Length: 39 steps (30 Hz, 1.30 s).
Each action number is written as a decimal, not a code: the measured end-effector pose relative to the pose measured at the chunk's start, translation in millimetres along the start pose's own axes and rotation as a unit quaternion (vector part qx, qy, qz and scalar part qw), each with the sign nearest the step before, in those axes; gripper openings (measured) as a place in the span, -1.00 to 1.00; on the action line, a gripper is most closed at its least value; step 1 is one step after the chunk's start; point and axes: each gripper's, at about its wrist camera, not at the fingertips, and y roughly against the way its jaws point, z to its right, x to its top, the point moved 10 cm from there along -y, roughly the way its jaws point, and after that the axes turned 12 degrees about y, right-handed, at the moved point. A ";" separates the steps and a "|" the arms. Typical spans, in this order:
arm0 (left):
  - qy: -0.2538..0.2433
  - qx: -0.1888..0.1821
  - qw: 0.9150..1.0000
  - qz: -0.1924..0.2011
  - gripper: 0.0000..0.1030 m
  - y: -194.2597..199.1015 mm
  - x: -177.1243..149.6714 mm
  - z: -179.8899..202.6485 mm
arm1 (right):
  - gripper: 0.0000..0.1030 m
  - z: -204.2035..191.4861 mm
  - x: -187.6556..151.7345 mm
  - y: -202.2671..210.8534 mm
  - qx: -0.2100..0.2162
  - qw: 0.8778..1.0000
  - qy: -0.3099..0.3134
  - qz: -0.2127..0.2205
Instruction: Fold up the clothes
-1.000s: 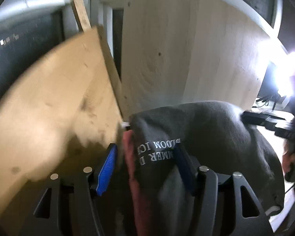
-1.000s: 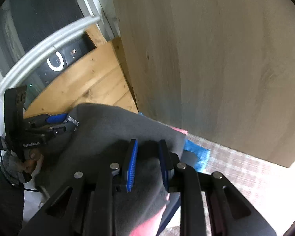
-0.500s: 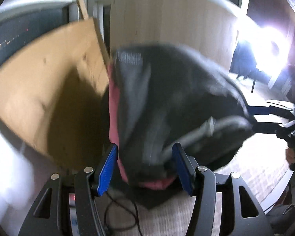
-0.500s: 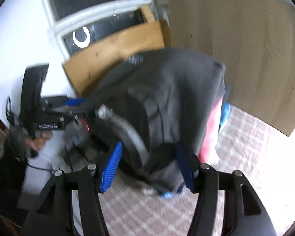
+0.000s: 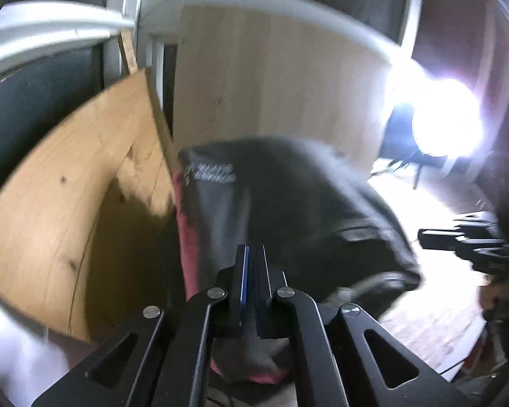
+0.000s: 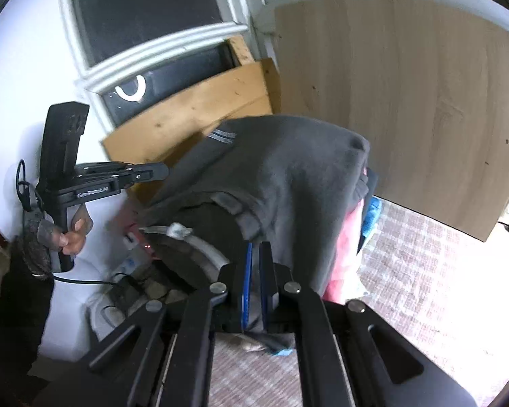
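With both the left gripper (image 5: pixel 253 254) and the right gripper (image 6: pixel 253 254) closed on nothing, the folded grey sweatshirt (image 6: pixel 288 176) lying on the clothes pile should be left undisturbed and approached slowly.

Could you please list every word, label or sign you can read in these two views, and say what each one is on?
"GenRobot.AI": white lettering on the side of the left claw, seen in the right wrist view.
White print on the dark grey garment: visible in the left wrist view, too blurred to read.
Striped tag at the garment's upper edge in the right wrist view: no readable text.
White curved mark on the dark panel behind: a shape, not a readable letter.
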 end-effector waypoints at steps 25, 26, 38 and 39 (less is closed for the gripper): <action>0.011 0.090 0.996 -0.010 -0.05 24.1 -46.1 -2.6 | -0.03 -13.6 -41.6 13.4 -0.106 0.991 0.041 -0.065; 0.011 0.092 0.996 -0.004 0.06 32.2 -47.3 2.2 | 0.08 -14.1 -39.1 24.7 -0.123 0.990 0.048 -0.058; 0.034 0.112 0.993 -0.006 0.46 63.8 -111.7 93.9 | 0.37 20.1 -101.2 138.5 -0.187 0.981 0.026 -0.033; 0.041 0.116 0.992 -0.010 0.46 64.3 -119.0 100.9 | 0.37 26.4 -111.5 147.6 -0.191 0.981 0.021 -0.036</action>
